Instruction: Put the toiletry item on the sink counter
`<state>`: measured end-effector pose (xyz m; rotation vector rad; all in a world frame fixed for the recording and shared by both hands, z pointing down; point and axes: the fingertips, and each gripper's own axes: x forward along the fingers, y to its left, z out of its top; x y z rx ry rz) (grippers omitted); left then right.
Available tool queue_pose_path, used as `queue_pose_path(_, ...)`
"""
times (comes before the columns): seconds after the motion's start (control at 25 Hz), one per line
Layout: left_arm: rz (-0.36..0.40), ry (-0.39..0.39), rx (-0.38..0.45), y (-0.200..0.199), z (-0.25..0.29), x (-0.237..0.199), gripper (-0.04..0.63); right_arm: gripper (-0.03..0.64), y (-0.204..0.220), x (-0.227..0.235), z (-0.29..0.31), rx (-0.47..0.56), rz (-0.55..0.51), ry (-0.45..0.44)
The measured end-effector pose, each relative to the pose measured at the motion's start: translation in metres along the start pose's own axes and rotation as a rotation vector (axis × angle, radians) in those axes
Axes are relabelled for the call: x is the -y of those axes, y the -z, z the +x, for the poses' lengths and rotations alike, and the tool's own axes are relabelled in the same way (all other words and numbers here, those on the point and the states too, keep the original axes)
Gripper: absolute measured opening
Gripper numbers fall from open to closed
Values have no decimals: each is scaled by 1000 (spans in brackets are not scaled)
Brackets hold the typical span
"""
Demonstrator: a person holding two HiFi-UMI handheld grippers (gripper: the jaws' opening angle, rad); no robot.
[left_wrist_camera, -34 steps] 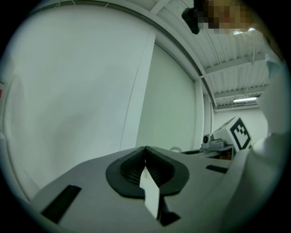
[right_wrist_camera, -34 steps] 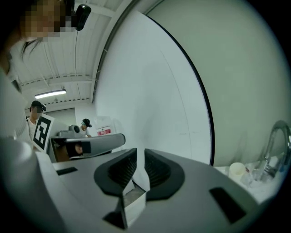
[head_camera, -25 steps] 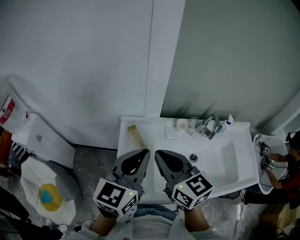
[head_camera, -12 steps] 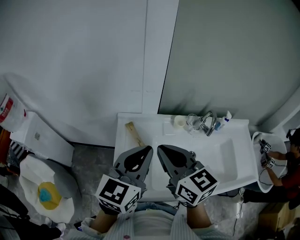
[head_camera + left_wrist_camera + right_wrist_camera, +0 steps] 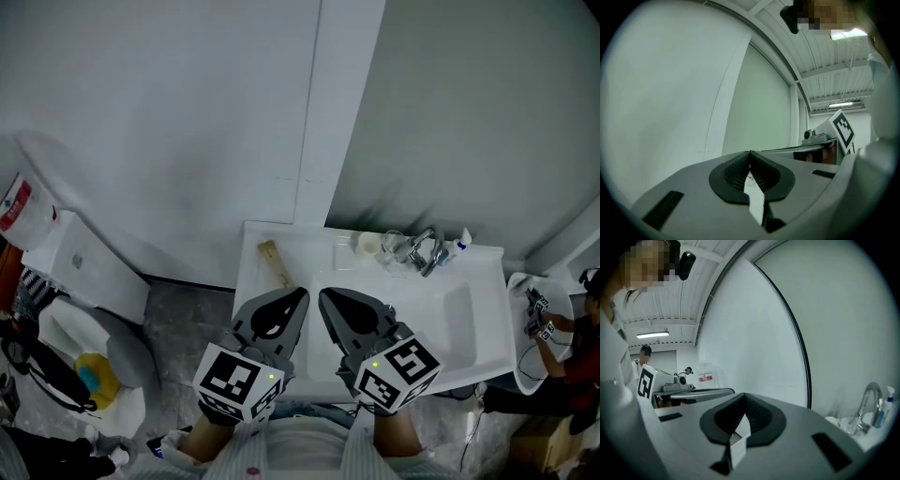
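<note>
A tan oblong toiletry item (image 5: pixel 275 263) lies on the left part of the white sink counter (image 5: pixel 251 281), apart from both grippers. My left gripper (image 5: pixel 300 294) and right gripper (image 5: pixel 322 296) are held side by side over the counter's front edge, tips almost touching each other. Both are shut with nothing between the pads. The left gripper view shows its jaws (image 5: pixel 750 153) pressed together against the wall, and the right gripper view shows the same for its jaws (image 5: pixel 744 394). Neither gripper view shows the tan item.
At the back of the basin stand a faucet (image 5: pixel 427 251), a clear glass (image 5: pixel 394 246), a small round cup (image 5: pixel 367 245) and a blue-capped bottle (image 5: pixel 460 244). A toilet (image 5: pixel 82 274) sits at the left. A person (image 5: pixel 562 328) works at the right.
The view has shifted a little, so the sink sits slightly further right and lower. Both grippers stay shut and side by side. A dark strap has come into view at the lower left.
</note>
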<state>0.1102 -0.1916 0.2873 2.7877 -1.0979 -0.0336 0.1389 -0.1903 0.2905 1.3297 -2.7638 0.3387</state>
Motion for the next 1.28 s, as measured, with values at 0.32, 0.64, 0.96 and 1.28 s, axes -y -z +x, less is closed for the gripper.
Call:
queue_pose_path(0.32,-6,-3,-5,3,-3,-5,17,9,4,-1,3,-22,2,3)
queue_pose_path(0.64,-19,-4,-11,7,-7,-5,17,9,12,-3,2,-40,10,8)
queue_pose_path(0.96,-19,17,-33,13,-3,-4,17,9,20,0,-1,-49,35,15)
queue_pose_path(1.28,20,73,-58,7,1,-7,17,9,19,6,3,-46,42,15)
